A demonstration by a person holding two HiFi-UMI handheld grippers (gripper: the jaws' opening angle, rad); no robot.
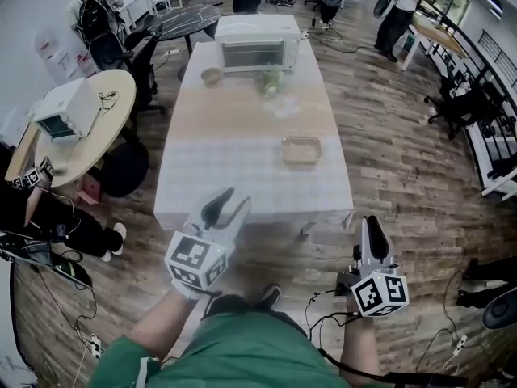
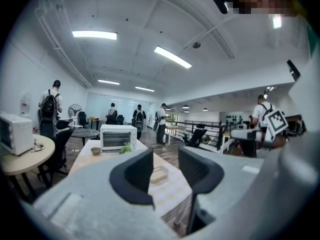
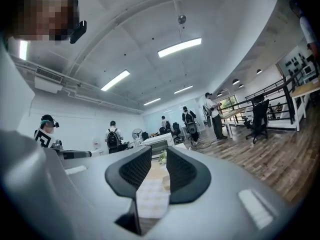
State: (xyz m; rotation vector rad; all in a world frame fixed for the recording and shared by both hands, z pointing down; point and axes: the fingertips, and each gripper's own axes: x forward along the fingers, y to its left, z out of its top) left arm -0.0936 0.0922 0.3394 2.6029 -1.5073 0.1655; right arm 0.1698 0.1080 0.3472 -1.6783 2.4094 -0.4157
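1. Head view: the left gripper [image 1: 237, 198] hovers over the floor just short of the table [image 1: 242, 184], jaws spread; the right gripper [image 1: 371, 221] hangs off the near right corner, pointing up the room; the tray [image 1: 301, 149] sits on the right half of the table, well apart from both; the toaster oven [image 1: 257, 43], bowl [image 1: 212, 76] and plant [image 1: 271, 79] are at the far end.
2. Left gripper view: jaws wide apart, nothing between them; the tray [image 2: 160, 174] shows through the gap, out on the table [image 2: 82, 155]; the toaster oven [image 2: 118, 136] stands beyond.
3. Right gripper view: jaws parted by a narrow gap, gripping nothing; the table [image 3: 149, 199] runs away between them; the tray [image 3: 166, 181] lies further along.
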